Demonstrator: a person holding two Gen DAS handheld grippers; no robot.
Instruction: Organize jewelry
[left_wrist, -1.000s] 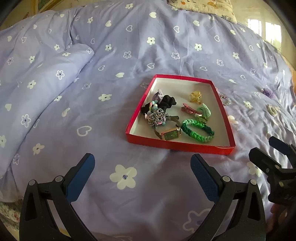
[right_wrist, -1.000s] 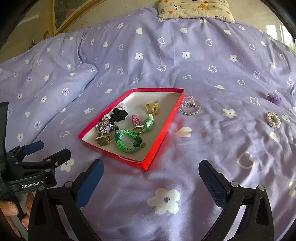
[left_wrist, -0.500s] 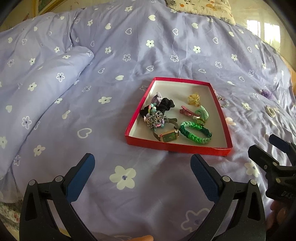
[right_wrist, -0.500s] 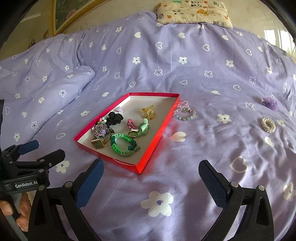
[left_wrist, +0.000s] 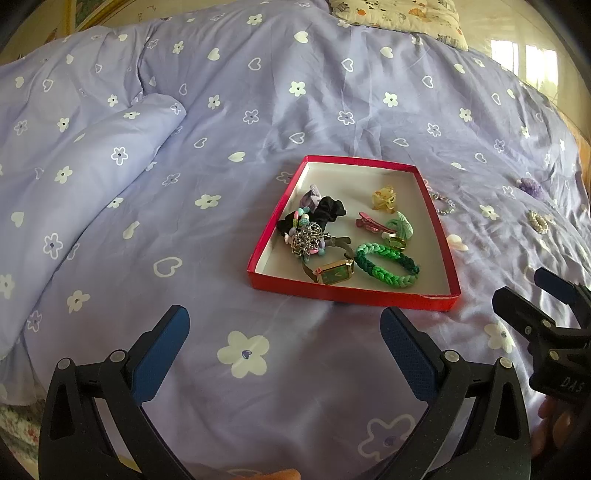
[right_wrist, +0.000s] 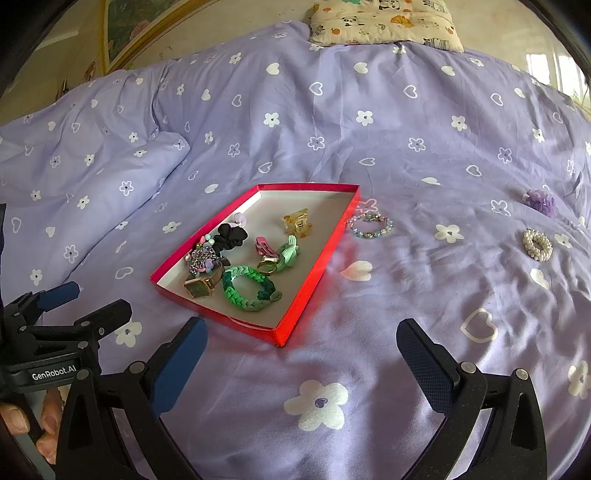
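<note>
The red tray (right_wrist: 317, 254) lies on the purple bedspread (right_wrist: 406, 147) with most pieces already inside it: a green braided bracelet (right_wrist: 249, 291), a gold watch (right_wrist: 199, 288), a black scrunchie (right_wrist: 231, 234), a yellow claw clip (right_wrist: 297, 221) and a few smaller things. Three pieces lie loose on the cover, all to the right of the tray: a beaded bracelet (right_wrist: 370, 224) just beside the tray's far right edge, a pearl scrunchie (right_wrist: 537, 244) well apart to the far right, and a purple flower piece (right_wrist: 540, 201) beyond that.

Both tools hover low over the near part of the bed with nothing between their pads. The right gripper (right_wrist: 299, 365) has its jaws spread wide and empty; the left gripper (left_wrist: 284, 347) is equally wide and empty, and sits to the left of the right one, facing the tray's near edge.

The relation that matters: every loose piece lies ahead and to the right, so the right gripper is plainly the nearer tool. The beaded bracelet sits straight ahead of it and a little right of centre, lying flat as a ring with its wider span running left to right. My judgement is that it is the natural next pick, with the tray's right wall the thing to clear on the way in
</note>
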